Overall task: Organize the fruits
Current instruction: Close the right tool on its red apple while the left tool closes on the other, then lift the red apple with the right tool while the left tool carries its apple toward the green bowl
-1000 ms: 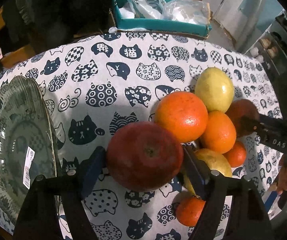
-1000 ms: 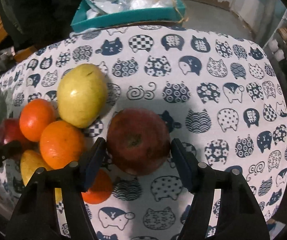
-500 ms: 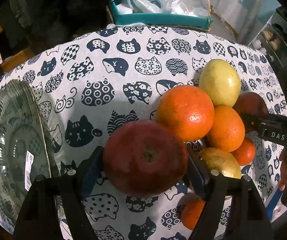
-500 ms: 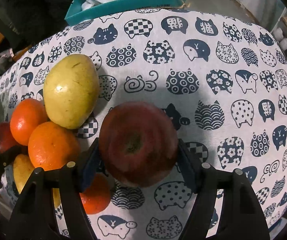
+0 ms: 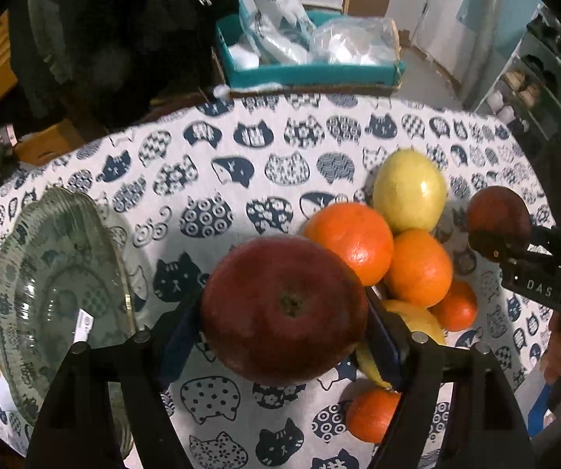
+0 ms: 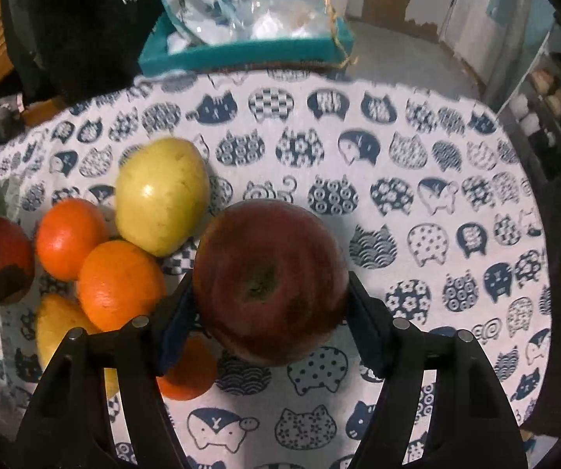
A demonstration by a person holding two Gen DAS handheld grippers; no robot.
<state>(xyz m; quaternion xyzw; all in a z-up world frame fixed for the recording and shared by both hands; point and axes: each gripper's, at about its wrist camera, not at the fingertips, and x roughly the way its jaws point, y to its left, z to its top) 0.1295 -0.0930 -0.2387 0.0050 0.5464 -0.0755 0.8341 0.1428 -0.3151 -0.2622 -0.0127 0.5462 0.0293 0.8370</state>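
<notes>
My left gripper (image 5: 280, 314) is shut on a big red apple (image 5: 284, 305), held above the cat-print tablecloth (image 5: 218, 179). My right gripper (image 6: 270, 301) is shut on a second red apple (image 6: 270, 277), also off the cloth. Between the two lies a pile of fruit: a yellow-green pear (image 5: 409, 189), two large oranges (image 5: 351, 240) (image 5: 417, 267), small mandarins (image 5: 372, 414) and a yellow fruit (image 5: 413, 316) partly hidden behind my left finger. In the right wrist view the same pear (image 6: 161, 195) and oranges (image 6: 120, 285) sit left of my apple.
A ribbed glass plate (image 5: 58, 285) with a white sticker rests at the table's left edge. Beyond the far edge stands a teal box (image 5: 308, 72) of plastic bags. Dark clothing hangs at the back left. A hand (image 5: 558, 351) grips the right tool.
Both apples have come up off the cloth and look larger between the pads. The right gripper's apple rested on the table a second ago. The fruit pile has stayed put.
</notes>
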